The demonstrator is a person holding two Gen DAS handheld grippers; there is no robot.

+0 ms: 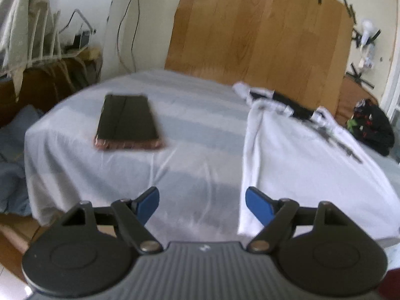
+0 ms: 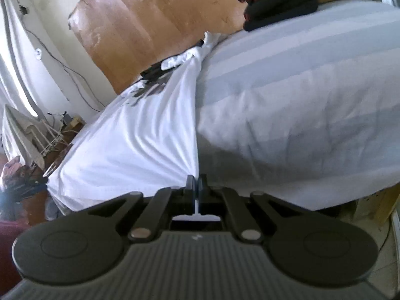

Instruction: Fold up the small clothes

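A white T-shirt (image 1: 295,155) with a dark print near its collar lies lengthwise on the right part of the bed. My left gripper (image 1: 202,200) hangs open over the bed's near edge, its blue pads (image 1: 257,202) apart, the right pad beside the shirt's left hem edge, nothing between them. In the right wrist view the same white T-shirt (image 2: 140,130) stretches away, pulled into radiating creases. My right gripper (image 2: 196,182) is shut on the shirt's hem corner, with white cloth pinched between the pads.
The bed (image 1: 140,167) carries a grey-striped sheet. A flat folded dark garment (image 1: 127,122) lies on its left part. A black bag (image 1: 372,130) sits at the far right by the wooden headboard (image 1: 260,30). A drying rack (image 1: 42,45) and blue cloth (image 1: 12,160) stand left.
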